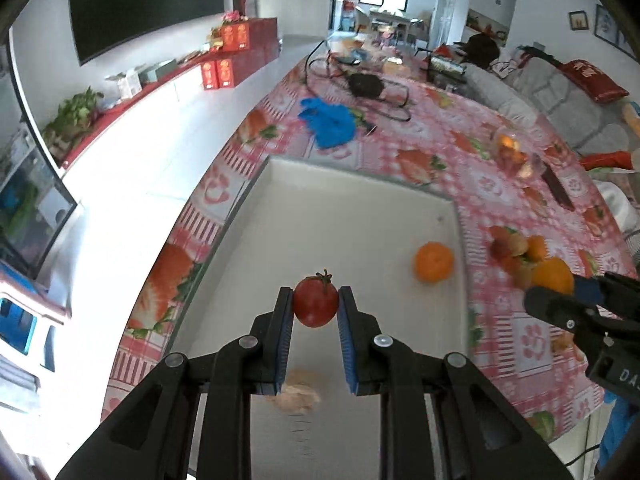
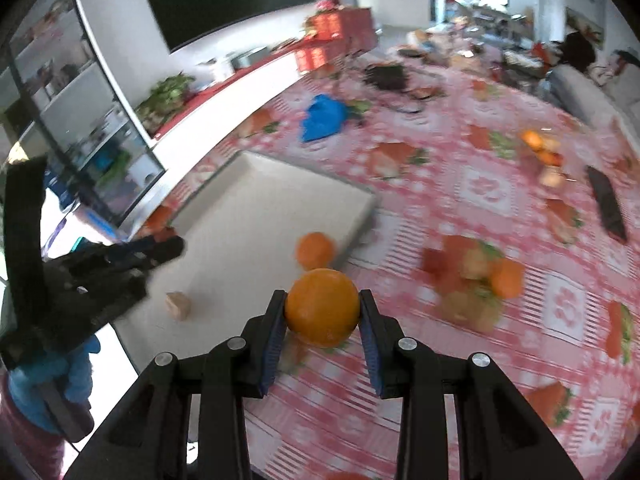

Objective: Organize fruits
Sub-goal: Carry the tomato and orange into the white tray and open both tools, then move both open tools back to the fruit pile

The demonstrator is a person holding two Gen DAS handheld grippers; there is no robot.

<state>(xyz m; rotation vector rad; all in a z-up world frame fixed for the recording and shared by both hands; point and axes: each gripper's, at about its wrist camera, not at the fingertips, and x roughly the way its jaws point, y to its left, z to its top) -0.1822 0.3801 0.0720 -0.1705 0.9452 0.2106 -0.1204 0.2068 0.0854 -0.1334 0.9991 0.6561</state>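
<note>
The worktop (image 1: 500, 152), under a pink checked cloth printed with fruit, carries a white tray (image 1: 344, 216) at its near-left part. A heap of loose fruit (image 2: 476, 284) lies on the cloth just right of the tray. Inside the tray sit a mandarin (image 1: 434, 262) near its right wall and a pale brown lump (image 2: 179, 306) nearer the front.

The left tool (image 1: 316, 306) is clenched on a small red tomato (image 1: 316, 300), round with a green stalk, held above the tray floor, so its drop looks straight down. The right tool (image 2: 323, 308) grips a smooth round orange (image 2: 323, 306) over the cloth, beside the tray's right corner; the tray lies to its left, likely its next way.
</note>
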